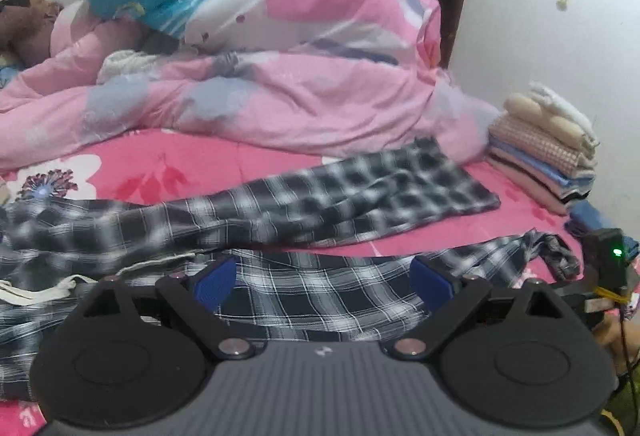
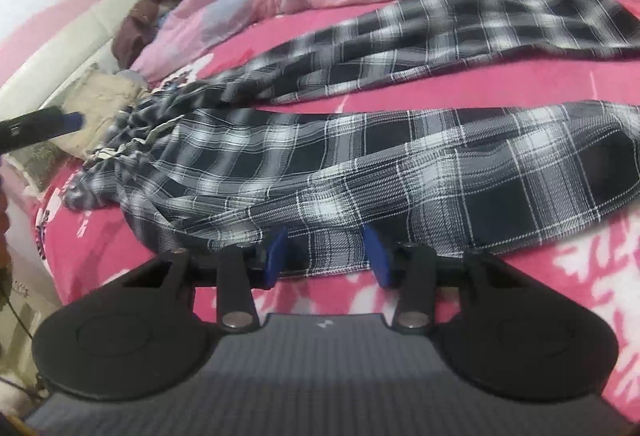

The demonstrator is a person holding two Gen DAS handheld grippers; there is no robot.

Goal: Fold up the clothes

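Note:
Black-and-white plaid trousers (image 1: 320, 204) lie spread on the pink bedsheet, their two legs stretched apart. The white drawstring (image 1: 44, 286) of the waist shows at the lower left. My left gripper (image 1: 324, 284) hovers over the near leg, jaws wide open and empty. In the right wrist view the trousers (image 2: 400, 164) run from the bunched waist (image 2: 128, 144) out to the right. My right gripper (image 2: 326, 256) is open at the near leg's lower edge, with plaid cloth lying between its blue pads (image 2: 276, 256). At the left edge of that view, the left gripper's fingers (image 2: 60, 122) poke in.
A rumpled pink duvet (image 1: 280, 76) fills the back of the bed. A pile of folded clothes (image 1: 544, 152) sits at the right by the wall. The floral pink sheet (image 2: 580, 268) is bare near the front. Cushions (image 2: 96, 104) lie at the bed's left side.

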